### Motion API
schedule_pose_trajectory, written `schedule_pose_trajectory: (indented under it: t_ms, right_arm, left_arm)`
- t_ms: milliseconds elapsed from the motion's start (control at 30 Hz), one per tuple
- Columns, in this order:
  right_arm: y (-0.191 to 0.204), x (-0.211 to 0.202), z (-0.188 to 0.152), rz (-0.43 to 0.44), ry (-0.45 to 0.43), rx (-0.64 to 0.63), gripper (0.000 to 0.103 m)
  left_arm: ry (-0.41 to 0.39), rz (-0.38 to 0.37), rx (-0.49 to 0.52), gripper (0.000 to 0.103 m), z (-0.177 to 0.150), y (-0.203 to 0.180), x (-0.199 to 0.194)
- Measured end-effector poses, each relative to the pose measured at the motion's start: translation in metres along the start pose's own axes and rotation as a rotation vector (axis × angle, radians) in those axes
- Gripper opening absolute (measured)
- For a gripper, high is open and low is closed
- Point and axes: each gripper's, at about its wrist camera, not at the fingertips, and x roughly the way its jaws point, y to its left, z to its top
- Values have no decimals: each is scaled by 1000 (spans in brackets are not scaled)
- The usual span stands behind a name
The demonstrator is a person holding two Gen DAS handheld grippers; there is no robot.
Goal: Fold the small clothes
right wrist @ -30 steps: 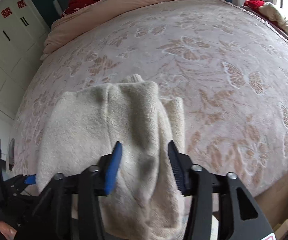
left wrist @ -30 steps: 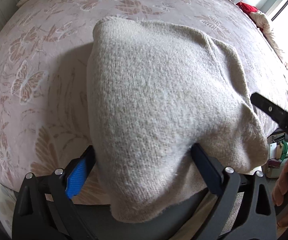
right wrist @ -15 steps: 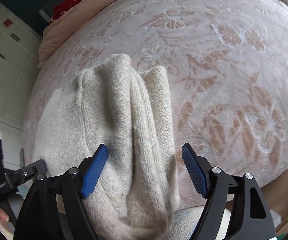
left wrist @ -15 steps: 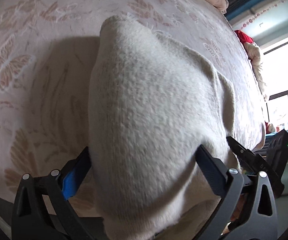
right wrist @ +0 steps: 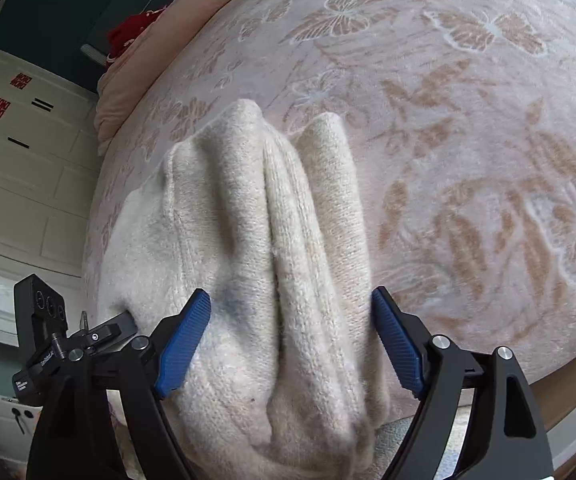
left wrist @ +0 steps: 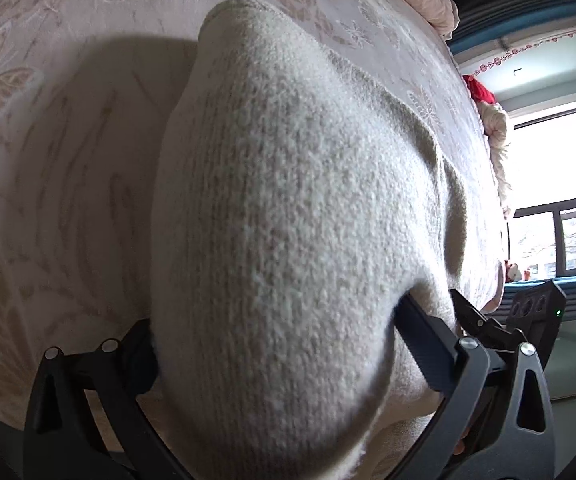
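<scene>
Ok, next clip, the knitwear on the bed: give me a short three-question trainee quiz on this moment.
1. True or false: the right gripper is clamped shut on the cream knit garment.
2. Multiple choice: what does the garment lie on? A) a wooden table B) a butterfly-patterned bedspread C) a tiled floor
3. Fill in: in the right wrist view, the left gripper shows at the garment's ____ edge.

Key
1. False: its blue pads stand wide apart, with the bunched folds between them.
2. B
3. Left
</scene>
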Motion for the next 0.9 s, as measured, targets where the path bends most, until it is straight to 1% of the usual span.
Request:
schedule_pose_trajectory:
  t_ms: [67, 167, 200, 233, 267, 300, 333, 367, 400, 433, 500, 567, 633, 700, 733, 800, 833, 900]
  right_arm:
    - [-3, 5, 0, 25, 6, 19, 86]
    - [-6, 11, 2, 60, 6, 39, 87]
    - [-5, 13, 4, 70, 7, 36, 87]
    - [-3, 15, 5, 78, 9, 30, 79]
    - [1, 18, 6, 80, 16, 14, 63]
    - [5, 18, 8, 92, 26, 10, 54]
    - [7, 17, 10, 103, 27, 15, 42]
    - [15, 11, 10, 83, 9, -1, 39]
    - [24, 5, 10, 58, -6, -33, 36]
    - [31, -2, 10, 42, -22, -54, 34]
    - [56, -22, 7, 37, -61, -108, 34]
    - [84, -48, 4, 28, -110, -173, 34]
    - [105, -73, 2, 14, -161, -222, 34]
    - [130, -110, 0, 9, -241, -268, 34]
    - [137, -125, 1, 15, -272, -280, 34]
    - [163, -163, -1, 43, -362, -317, 35]
    - [176, -181, -2, 61, -403, -336, 35]
    - [198, -206, -2, 100, -459, -376, 36]
  left_arm:
    - [-5, -6, 8, 98, 2, -1, 2]
    - [7, 20, 34, 98, 4, -8, 5]
    - [17, 30, 48, 97, 5, -12, 5]
    - [22, 36, 62, 93, 5, -16, 4]
    - [20, 52, 70, 84, 6, -21, 1]
    - [20, 62, 80, 73, 6, -26, -2]
    - [15, 73, 99, 67, 7, -31, -8]
    - [7, 81, 121, 57, 7, -38, -14]
    - [-9, 82, 161, 52, 8, -48, -24]
    - [-24, 71, 183, 51, 8, -54, -34]
    - [-55, 25, 226, 50, 7, -72, -57]
    - [-108, 7, 305, 50, 6, -100, -90]
    - [-191, -5, 395, 50, 2, -124, -128]
    - [-272, -28, 477, 50, -3, -141, -171]
    - [-304, -39, 506, 50, -5, -147, -189]
    - [-371, -61, 560, 51, -6, -155, -227]
    - [-414, -65, 588, 52, -7, -156, -250]
    - [-483, -57, 618, 54, -3, -151, -287]
